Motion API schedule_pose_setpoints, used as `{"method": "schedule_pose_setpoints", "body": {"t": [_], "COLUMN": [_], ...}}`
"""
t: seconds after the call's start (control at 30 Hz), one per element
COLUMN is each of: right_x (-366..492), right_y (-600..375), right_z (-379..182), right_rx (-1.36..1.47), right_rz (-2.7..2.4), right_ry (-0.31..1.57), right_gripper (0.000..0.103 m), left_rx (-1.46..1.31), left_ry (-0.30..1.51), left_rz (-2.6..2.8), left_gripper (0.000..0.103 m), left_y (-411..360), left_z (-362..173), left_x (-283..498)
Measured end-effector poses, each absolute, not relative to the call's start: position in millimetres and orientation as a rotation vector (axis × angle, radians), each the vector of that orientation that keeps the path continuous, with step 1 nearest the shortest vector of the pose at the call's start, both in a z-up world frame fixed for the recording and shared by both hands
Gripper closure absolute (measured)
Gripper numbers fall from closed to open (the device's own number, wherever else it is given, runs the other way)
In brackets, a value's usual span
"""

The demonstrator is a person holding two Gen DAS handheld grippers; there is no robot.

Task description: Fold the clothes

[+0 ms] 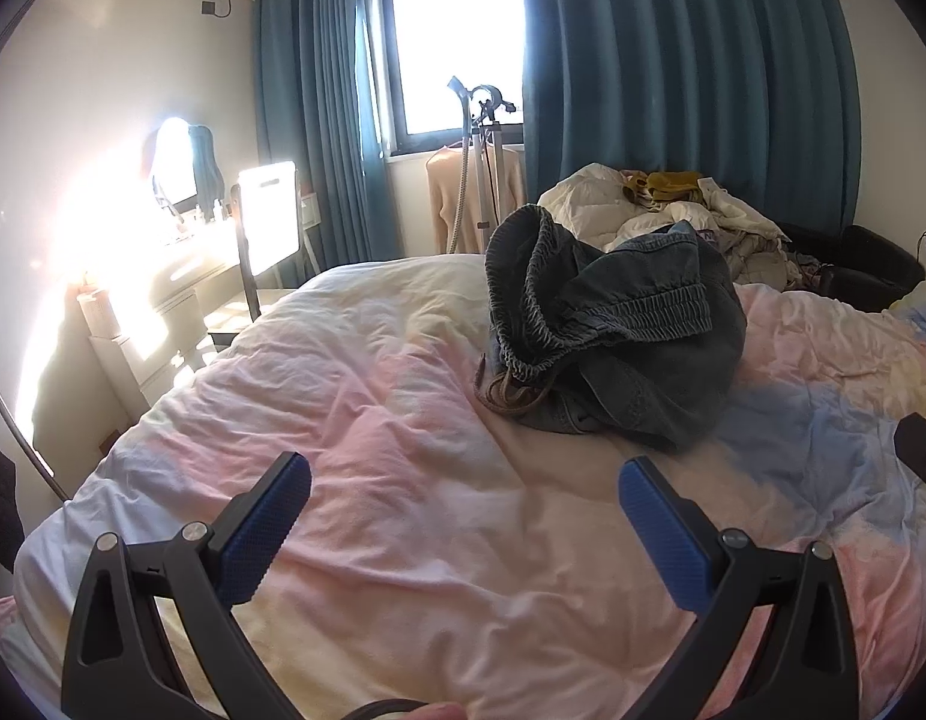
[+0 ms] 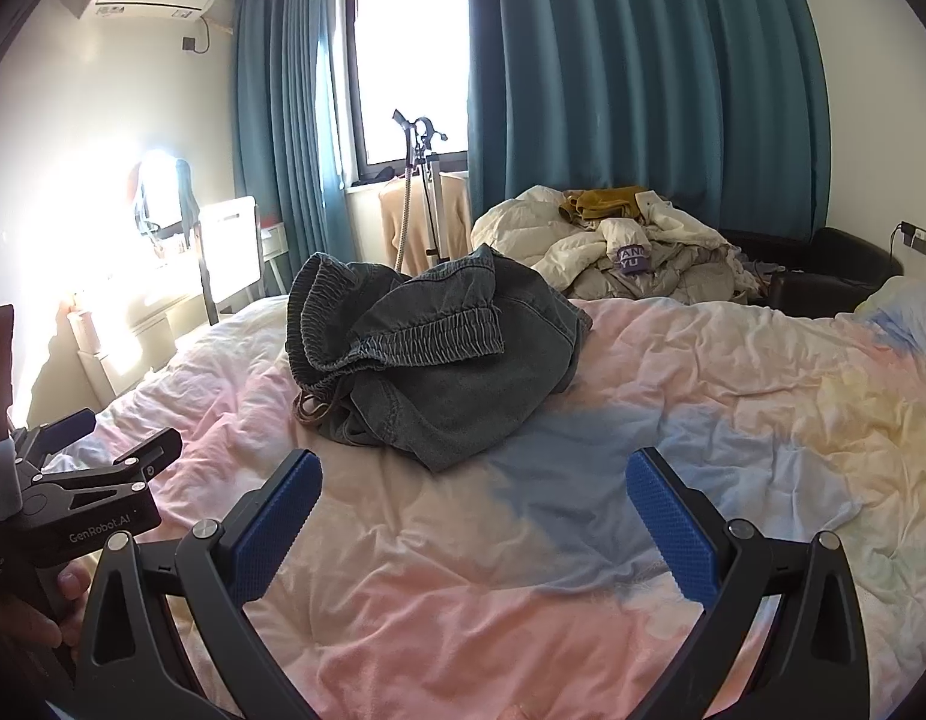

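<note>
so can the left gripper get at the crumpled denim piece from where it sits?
Probably yes. The left gripper is open and empty, over bare duvet, and nothing lies between it and the denim garment ahead. The right gripper is open too, off to the side.

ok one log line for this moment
stage: before first grasp | left gripper: open, empty | right gripper: open, empty | jeans: crumpled heap on bed, untouched | next: likely reach for jeans
</note>
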State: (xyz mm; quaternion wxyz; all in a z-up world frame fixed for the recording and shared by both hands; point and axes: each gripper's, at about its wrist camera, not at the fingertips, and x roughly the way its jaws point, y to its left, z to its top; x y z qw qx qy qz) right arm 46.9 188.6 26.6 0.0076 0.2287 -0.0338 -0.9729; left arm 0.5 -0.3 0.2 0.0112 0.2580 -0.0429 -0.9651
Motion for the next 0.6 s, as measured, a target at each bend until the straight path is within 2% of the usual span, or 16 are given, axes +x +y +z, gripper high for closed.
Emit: {"method": "schedule_pose_setpoints", "body": {"t": [0.17, 0.6], "right_x": [55, 53], "right_y": [177, 192], "right_z": [26, 28], "right_rx": [0.68, 0.716], "right_rz": [-3.066, -3.057], "right_ry": [-0.053, -0.12], "right_gripper": [0.0, 0.0], "left_rx": [0.824, 0.826], "left_ry": [-0.113, -0.1], "left_rz": [-3.018, -3.03], "left_gripper": [0.0, 0.0], "left_y": [-1, -2], "left_z": [1, 2], "left_x": [2, 5]}}
